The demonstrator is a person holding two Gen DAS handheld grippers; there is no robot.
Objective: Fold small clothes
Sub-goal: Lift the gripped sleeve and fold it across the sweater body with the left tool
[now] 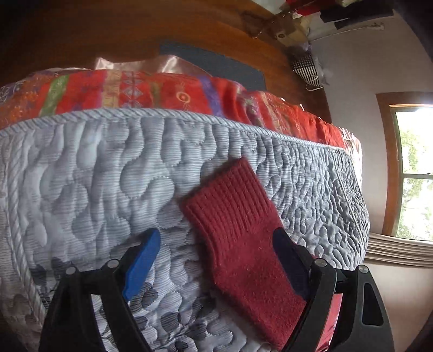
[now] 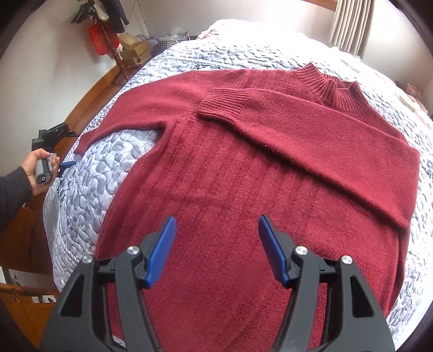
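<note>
A dark red knit sweater [image 2: 243,189] lies flat on a pale quilted mattress [image 2: 89,189]. One sleeve is folded across the chest, its ribbed cuff [image 2: 222,105] near the middle. The other sleeve stretches out toward the mattress edge. Its cuff [image 1: 230,195] lies between the fingers of my left gripper [image 1: 216,260], which is open and close over the mattress. In the right wrist view a hand [image 2: 38,168] holds the left gripper [image 2: 69,149] beside that cuff [image 2: 84,140]. My right gripper [image 2: 216,235] hovers open above the sweater's lower body, holding nothing.
A red patterned blanket [image 1: 162,92] hangs along the mattress side, with wooden floor [image 1: 108,27] and a dark mat [image 1: 216,62] beyond. A window [image 1: 414,168] is at the right. Boxes and clutter [image 2: 132,51] stand by the wall; curtains [image 2: 351,24] hang behind the bed.
</note>
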